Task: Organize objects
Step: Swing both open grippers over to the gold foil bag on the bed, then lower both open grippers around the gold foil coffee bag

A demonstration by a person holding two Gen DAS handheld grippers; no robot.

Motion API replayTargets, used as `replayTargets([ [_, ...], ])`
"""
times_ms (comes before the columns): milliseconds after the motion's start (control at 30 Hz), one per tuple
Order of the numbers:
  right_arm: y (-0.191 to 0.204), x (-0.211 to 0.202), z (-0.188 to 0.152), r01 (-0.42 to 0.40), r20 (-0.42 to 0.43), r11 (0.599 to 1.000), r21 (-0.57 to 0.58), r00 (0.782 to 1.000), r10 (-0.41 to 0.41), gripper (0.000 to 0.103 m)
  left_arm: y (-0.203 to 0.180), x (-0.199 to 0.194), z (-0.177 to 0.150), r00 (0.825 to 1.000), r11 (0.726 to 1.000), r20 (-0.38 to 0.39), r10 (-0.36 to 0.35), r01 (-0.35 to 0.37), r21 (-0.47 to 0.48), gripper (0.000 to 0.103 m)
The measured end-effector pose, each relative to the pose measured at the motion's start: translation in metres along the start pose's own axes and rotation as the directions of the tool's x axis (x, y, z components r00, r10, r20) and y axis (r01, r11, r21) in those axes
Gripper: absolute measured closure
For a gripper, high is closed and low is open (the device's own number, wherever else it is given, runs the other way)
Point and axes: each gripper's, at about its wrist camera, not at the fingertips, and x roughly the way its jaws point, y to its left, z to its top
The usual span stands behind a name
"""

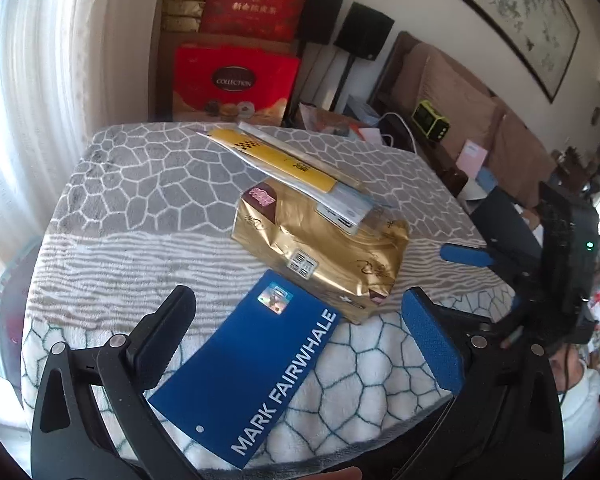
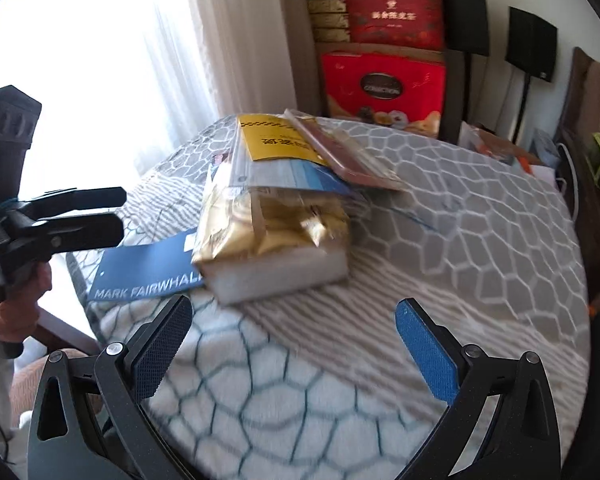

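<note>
Gold packet (image 1: 320, 252) lies mid-table on patterned blanket (image 1: 140, 208); taken as landmark. Yellow-banded flat pack (image 1: 284, 164) rests tilted on packet's top, with thin clear sleeve (image 2: 340, 152) lying over it. Blue card (image 1: 252, 368) marked MARK FAIRWHALE lies flat, one corner tucked under packet's near edge. Left gripper (image 1: 300, 336) spread wide over card, grasping nothing. Right gripper (image 2: 296, 336) also spread wide, nothing held, hovering over blanket just short of packet. Red gift boxes (image 1: 232, 84) stacked beyond table, behind packet.
</note>
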Motion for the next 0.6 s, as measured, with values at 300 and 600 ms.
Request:
replayTargets([
  [300,0.024,0.046,0.021,-0.029,-0.044,0.999,-0.043,0.999,0.027,0.0,0.027,-0.001,0.004,0.999,0.998,0.016,0.044,-0.044,-0.054,0.0],
  [600,0.009,0.071,0.034,0.032,-0.048,0.999,0.006,0.998,-0.032,0.0,0.06,0.004,0.008,1.0,0.991,0.019,-0.024,0.026,-0.133,0.0],
])
